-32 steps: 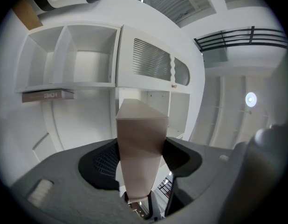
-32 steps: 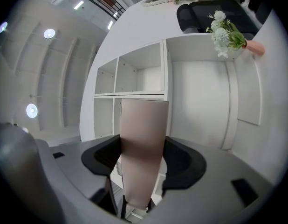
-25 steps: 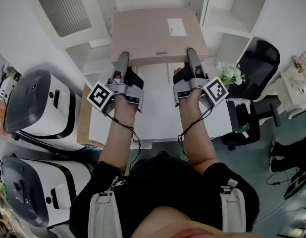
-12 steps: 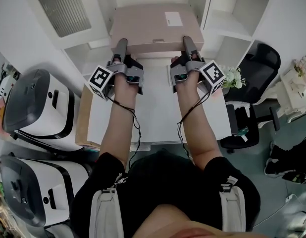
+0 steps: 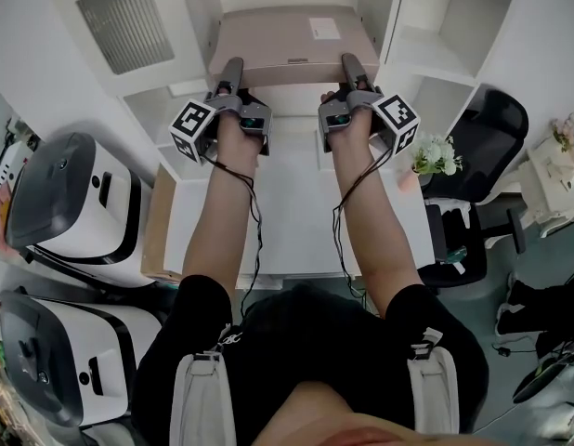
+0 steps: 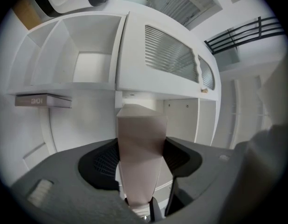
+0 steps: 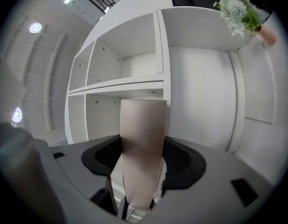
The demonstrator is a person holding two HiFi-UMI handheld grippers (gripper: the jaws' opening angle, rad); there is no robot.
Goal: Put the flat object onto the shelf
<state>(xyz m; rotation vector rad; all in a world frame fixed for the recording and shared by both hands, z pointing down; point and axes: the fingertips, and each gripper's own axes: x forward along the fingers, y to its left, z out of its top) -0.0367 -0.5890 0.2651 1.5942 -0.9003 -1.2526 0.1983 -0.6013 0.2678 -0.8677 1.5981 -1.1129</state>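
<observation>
A flat, wide beige box [image 5: 285, 43] with a white label [image 5: 325, 28] is held level in front of the white shelf unit [image 5: 426, 56]. My left gripper [image 5: 231, 74] is shut on its near left edge and my right gripper [image 5: 351, 71] on its near right edge. In the left gripper view the box [image 6: 141, 139] stands edge-on between the left gripper [image 6: 140, 161] pads, with shelf compartments [image 6: 88, 64] behind. The right gripper view shows the box [image 7: 143, 139] clamped the same way in the right gripper [image 7: 143, 161], before a shelf board [image 7: 130, 84].
A white desk [image 5: 296, 214] lies under my arms, with a cardboard sheet [image 5: 158, 221] at its left edge. Two white machines [image 5: 73, 203] stand at the left. A black chair [image 5: 487, 128] and white flowers [image 5: 437, 154] are at the right. A thin box [image 6: 44, 101] lies on a left shelf.
Both grippers have carried the beige box up and away from me, closer to the shelf unit. Their hold on the box is unchanged.
</observation>
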